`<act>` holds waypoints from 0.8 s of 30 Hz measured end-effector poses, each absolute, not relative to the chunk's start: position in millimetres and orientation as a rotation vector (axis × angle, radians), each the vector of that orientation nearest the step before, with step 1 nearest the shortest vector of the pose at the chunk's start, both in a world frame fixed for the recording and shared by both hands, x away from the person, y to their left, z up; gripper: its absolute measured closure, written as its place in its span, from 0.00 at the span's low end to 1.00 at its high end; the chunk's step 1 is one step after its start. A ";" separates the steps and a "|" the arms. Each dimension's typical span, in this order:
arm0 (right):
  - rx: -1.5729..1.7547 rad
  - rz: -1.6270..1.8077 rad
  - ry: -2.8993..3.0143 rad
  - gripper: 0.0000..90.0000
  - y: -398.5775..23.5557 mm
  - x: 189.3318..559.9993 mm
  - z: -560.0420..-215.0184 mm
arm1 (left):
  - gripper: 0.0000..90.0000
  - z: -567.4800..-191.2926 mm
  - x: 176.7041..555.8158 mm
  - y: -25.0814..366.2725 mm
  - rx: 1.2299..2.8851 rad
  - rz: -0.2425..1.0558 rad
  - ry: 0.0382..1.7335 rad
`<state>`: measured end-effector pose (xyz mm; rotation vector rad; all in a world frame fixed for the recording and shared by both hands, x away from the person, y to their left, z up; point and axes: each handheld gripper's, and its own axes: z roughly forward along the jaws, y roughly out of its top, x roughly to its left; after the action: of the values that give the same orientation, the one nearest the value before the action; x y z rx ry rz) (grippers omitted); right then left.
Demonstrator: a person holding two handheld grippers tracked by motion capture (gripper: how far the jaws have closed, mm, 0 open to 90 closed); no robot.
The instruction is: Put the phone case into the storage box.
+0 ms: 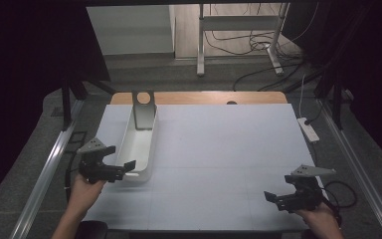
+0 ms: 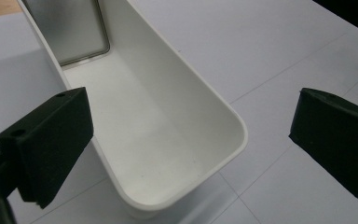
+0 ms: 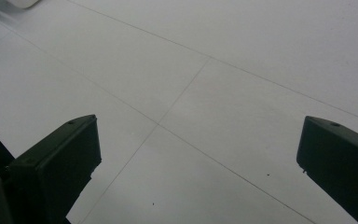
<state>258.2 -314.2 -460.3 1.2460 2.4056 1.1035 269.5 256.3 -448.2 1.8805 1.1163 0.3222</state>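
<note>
A long white bin [image 1: 138,147] lies on the left part of the white table, with a flat grey metal plate [image 1: 143,109] leaning upright at its far end. My left gripper [image 1: 122,169] is open and hovers at the bin's near end. In the left gripper view the bin's near rim [image 2: 223,109] sits between the two black pads, and the grey plate [image 2: 72,28] stands at the back. The bin holds nothing else. Low at the right, my right gripper [image 1: 273,198] is open over bare table [image 3: 205,93], nothing between its pads [image 3: 65,168].
A white power strip [image 1: 308,128] lies at the table's right edge with its cable running back. A wooden strip [image 1: 199,97] borders the far edge. Metal rails run along both sides. A metal stand and cables sit on the floor beyond.
</note>
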 end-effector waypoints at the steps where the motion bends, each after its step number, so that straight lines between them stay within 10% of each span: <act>1: 1.245 1.103 2.405 0.00 -314.2 258.2 -460.3 | 0.00 -448.2 267.9 256.9 1.879 0.324 1.120; 24: 1.250 1.102 2.403 0.00 -314.2 258.4 -460.4 | 0.00 -454.1 237.3 262.1 1.892 0.353 1.151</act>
<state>258.4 -314.2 -460.4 1.2504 2.4026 1.1020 237.3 262.1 -454.1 1.8924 1.1506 0.3526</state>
